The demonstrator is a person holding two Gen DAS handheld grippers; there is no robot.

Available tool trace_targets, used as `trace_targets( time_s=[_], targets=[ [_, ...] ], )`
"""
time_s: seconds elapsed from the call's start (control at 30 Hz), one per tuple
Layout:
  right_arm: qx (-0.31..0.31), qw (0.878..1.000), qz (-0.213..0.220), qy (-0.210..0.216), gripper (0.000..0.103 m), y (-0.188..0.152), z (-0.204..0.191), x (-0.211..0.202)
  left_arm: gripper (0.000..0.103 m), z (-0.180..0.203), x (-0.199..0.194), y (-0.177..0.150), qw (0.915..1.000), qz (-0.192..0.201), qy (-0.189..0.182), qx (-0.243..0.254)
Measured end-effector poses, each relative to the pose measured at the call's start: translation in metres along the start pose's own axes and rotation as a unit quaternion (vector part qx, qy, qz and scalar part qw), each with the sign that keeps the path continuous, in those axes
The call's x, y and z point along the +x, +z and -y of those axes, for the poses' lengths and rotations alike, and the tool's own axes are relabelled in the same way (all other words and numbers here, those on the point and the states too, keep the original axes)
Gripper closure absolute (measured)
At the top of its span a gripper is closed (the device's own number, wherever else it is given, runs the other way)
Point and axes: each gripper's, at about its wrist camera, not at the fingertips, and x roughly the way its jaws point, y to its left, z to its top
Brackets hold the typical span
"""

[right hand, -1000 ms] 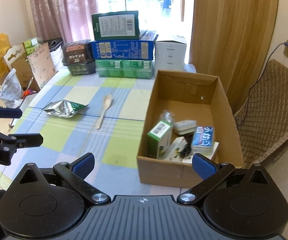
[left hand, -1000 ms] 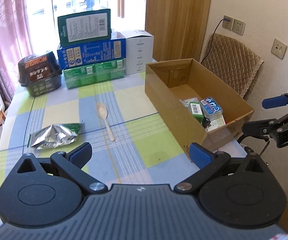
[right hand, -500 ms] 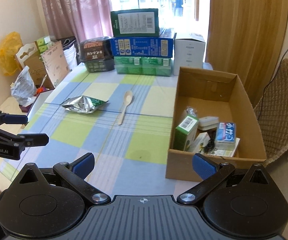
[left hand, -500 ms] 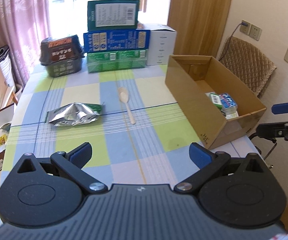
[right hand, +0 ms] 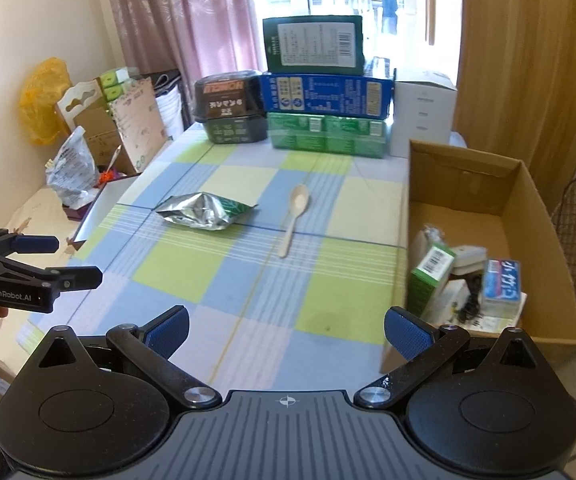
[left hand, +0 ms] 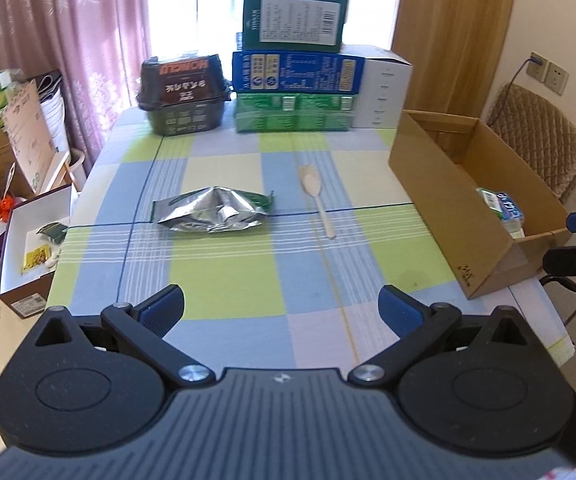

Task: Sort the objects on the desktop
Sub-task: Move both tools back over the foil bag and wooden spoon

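1. While several small packs already sit in the open brown cardboard box [right hand: 488, 216] at the table's right side, a crumpled silver-and-green foil pouch [left hand: 213, 213] and a pale wooden spoon [left hand: 316, 200] lie out on the checked blue-green-yellow tablecloth [left hand: 288, 276]; I judge sorting partly done, those two left.
2. Pouch sits mid-table, spoon just beside it on the box side, apart from it, bowl end pointing away from me.
3. My left gripper [left hand: 281, 310] hovers at the near table edge, fingers spread wide, nothing between them.
4. My right gripper [right hand: 285, 330] likewise spread and empty, near the box's front corner.
5. Room: bare cloth between me and both items, so approach looks open. Box wall stands close to the spoon's right; lift must clear that rim.
6. Back edge blocked by stacked green, blue and white cartons [left hand: 300, 92] and a black instant-noodle bowl [left hand: 183, 94].
7. Left table edge drops to floor clutter.
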Motion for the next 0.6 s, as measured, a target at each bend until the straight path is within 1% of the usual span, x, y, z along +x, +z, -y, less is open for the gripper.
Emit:
trace_targets(
  time_s=[0.37, 0.6],
  targets=[
    [-0.015, 1.000, -0.011, 0.020, 0.002, 0.008, -0.020, 0.025, 0.002, -0.021, 0.009, -0.003, 0.9997, -0.009, 0.012, -0.017],
    [-0.024, 0.999, -0.021, 0.026, 0.002, 0.012, -0.028, 0.042, 0.002, -0.030, 0.018, -0.005, 0.9996, -0.018, 0.017, -0.009]
  ],
)
